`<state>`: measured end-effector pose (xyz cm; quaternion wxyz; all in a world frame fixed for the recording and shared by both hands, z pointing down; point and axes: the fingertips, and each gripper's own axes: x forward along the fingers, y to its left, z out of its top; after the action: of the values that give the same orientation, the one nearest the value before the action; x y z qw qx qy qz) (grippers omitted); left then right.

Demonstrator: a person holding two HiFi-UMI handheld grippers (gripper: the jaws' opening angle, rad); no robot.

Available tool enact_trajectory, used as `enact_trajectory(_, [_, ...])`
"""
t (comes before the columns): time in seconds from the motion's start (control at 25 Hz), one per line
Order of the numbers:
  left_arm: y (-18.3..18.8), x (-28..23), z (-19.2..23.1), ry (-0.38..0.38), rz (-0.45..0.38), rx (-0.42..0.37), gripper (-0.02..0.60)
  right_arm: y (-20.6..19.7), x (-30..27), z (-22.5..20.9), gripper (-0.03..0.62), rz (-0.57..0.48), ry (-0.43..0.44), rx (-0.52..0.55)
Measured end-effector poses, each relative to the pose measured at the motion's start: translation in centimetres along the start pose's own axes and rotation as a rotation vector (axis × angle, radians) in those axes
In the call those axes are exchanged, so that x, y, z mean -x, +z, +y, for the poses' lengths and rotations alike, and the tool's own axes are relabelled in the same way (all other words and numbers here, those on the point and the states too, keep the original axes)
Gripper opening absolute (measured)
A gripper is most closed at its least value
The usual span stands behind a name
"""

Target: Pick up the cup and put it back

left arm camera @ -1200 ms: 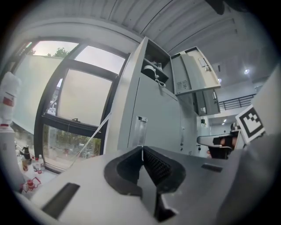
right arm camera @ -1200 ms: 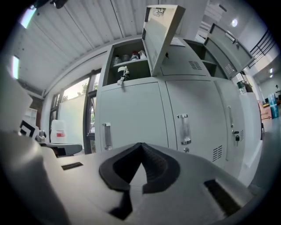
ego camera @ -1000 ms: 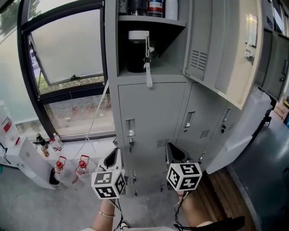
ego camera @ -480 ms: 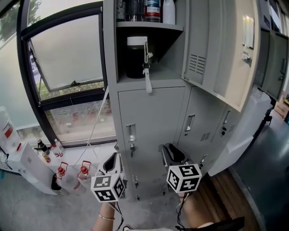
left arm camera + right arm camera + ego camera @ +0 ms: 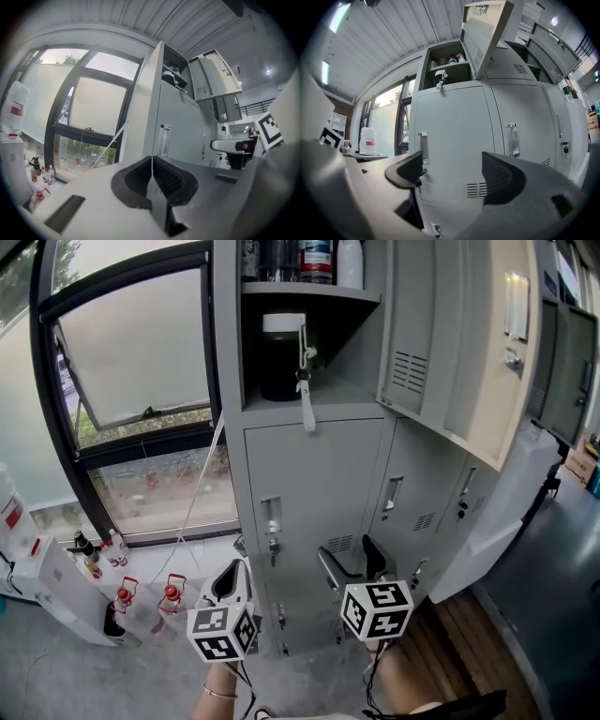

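Observation:
The cup (image 5: pixel 280 355) is a dark tumbler with a white lid and a white strap hanging over the ledge. It stands in the open locker compartment, high above both grippers. It shows small in the left gripper view (image 5: pixel 170 75) and the right gripper view (image 5: pixel 440 78). My left gripper (image 5: pixel 232 578) hangs low before the closed lower doors, its jaws (image 5: pixel 151 160) shut on nothing. Beside it my right gripper (image 5: pixel 349 562) is opening its jaws (image 5: pixel 452 165), with nothing between them. Both are well apart from the cup.
The compartment's door (image 5: pixel 459 343) stands swung open at the upper right. A shelf (image 5: pixel 314 294) above the cup carries bottles. A window (image 5: pixel 141 343) fills the left. Red-capped bottles (image 5: pixel 145 598) and a white unit (image 5: pixel 42 570) stand on the floor at left.
The right gripper's jaws have gone from shut to spread wide. Both grippers have sunk slightly in the head view; the left stays shut.

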<state>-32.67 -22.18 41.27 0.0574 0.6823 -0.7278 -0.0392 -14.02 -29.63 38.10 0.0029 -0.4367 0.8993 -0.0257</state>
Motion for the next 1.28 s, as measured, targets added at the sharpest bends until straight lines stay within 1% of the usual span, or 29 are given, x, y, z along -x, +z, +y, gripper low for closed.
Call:
enact_trajectory(0.08, [-0.2,0.0,0.1,0.000,0.005,0.004,0.014,0.0,0.0,0.0,0.410,0.000,-0.009,0.007])
enact_trajectory(0.12, [-0.3,0.0,0.2,-0.001,0.006,0.006,0.014,0.0,0.0,0.0,0.417,0.004,-0.010,0.008])
enact_trajectory(0.44, [-0.1,0.2,0.8,0.004,0.005,0.009,0.014,0.4,-0.9,0.4,0.420,0.024,-0.002,-0.002])
enact_trajectory(0.52, [0.1,0.3,0.9,0.006,0.004,0.003,0.014,1.3,-1.1,0.8,0.399,0.024,0.004,0.011])
enact_trajectory(0.68, [0.6,0.6,1.1,0.009,-0.003,-0.015,0.014,4.0,-1.7,1.4,0.396,-0.003,0.028,0.032])
enact_trajectory(0.76, [1.1,0.8,1.4,0.024,-0.018,-0.024,0.014,5.6,-2.0,1.7,0.396,-0.019,0.043,0.034])
enact_trajectory(0.88, [1.7,1.2,2.0,0.046,-0.029,-0.033,0.014,8.6,-2.2,2.2,0.396,-0.058,0.068,0.037])
enact_trajectory(1.08, [1.9,1.4,2.7,0.052,-0.022,-0.035,0.014,13.7,-2.6,3.0,0.396,-0.096,0.127,0.018])
enact_trajectory(1.28, [2.2,1.7,3.2,0.053,-0.022,-0.038,0.014,17.9,-3.1,3.4,0.396,-0.126,0.129,0.076])
